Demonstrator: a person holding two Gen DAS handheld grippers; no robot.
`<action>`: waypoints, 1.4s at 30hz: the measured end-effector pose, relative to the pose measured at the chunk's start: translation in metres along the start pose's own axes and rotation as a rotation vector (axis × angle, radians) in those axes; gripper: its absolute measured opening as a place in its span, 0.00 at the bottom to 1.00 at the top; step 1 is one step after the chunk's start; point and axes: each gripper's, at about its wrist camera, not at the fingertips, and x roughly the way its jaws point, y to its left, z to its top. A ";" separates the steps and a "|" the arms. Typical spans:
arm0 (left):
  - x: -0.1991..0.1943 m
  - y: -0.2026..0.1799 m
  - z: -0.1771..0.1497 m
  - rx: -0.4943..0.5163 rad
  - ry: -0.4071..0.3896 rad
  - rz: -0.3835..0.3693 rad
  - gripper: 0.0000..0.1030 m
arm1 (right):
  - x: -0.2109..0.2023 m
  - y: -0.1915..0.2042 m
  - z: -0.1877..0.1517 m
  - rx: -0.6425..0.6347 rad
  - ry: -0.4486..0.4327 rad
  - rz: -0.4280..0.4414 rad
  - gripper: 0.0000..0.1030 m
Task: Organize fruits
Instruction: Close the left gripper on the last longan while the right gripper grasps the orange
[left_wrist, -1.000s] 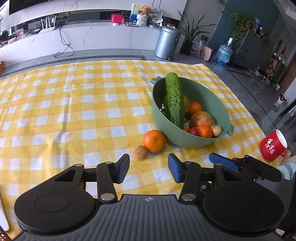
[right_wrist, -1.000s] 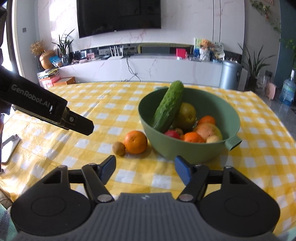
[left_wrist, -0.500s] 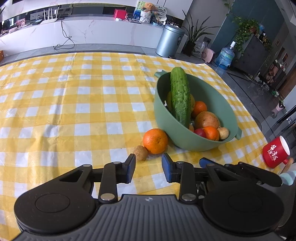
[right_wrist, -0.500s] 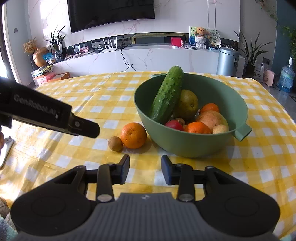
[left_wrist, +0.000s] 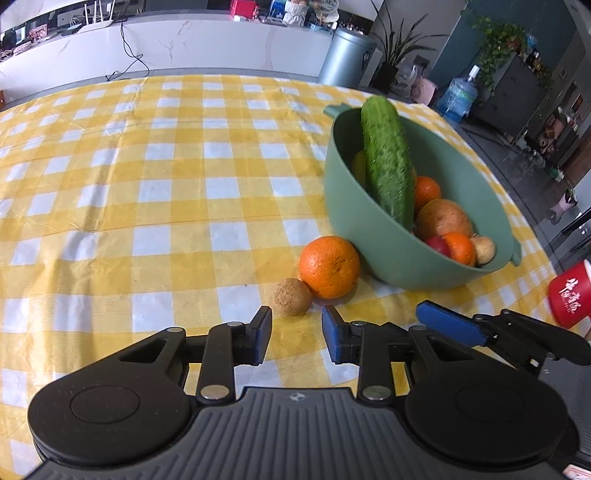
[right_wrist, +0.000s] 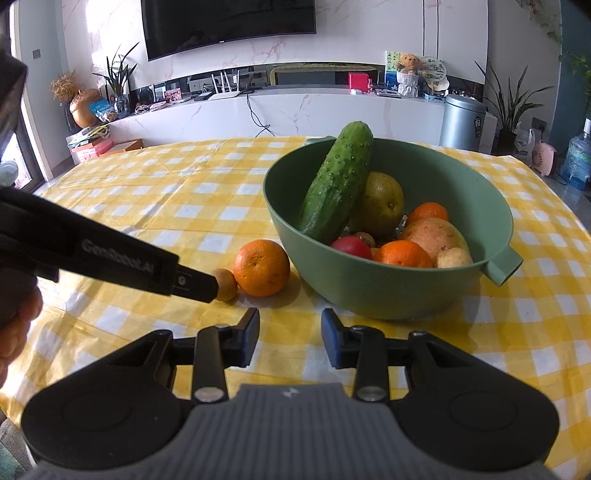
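Closer now than a second ago in the left wrist view, with the left claw (left_wrist: 296, 334) narrowed to a small gap, empty, touching nothing, aimed at the small brown fruit (left_wrist: 291, 296) just ahead. Sits on the bench (left_wrist: 147, 206) touching the orange (left_wrist: 329, 266), itself against the green bowl (left_wrist: 373, 236). Probably lining up a pick of that stray fruit.

Right wrist view: likewise advanced toward the green bowl, right claw (right_wrist: 290, 338) tightened from wide to partly spread, gripping nothing. Cucumber (right_wrist: 338, 186) leaning on the bowl's rim.
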 end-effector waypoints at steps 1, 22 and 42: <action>0.003 0.000 0.000 0.006 0.003 0.004 0.36 | 0.001 -0.001 0.000 0.004 0.002 0.003 0.33; 0.006 -0.009 0.004 0.149 -0.012 0.077 0.29 | 0.016 -0.006 0.000 0.025 0.014 0.043 0.34; -0.037 0.025 0.022 0.062 -0.104 0.128 0.29 | 0.053 0.023 0.024 0.305 0.001 -0.073 0.52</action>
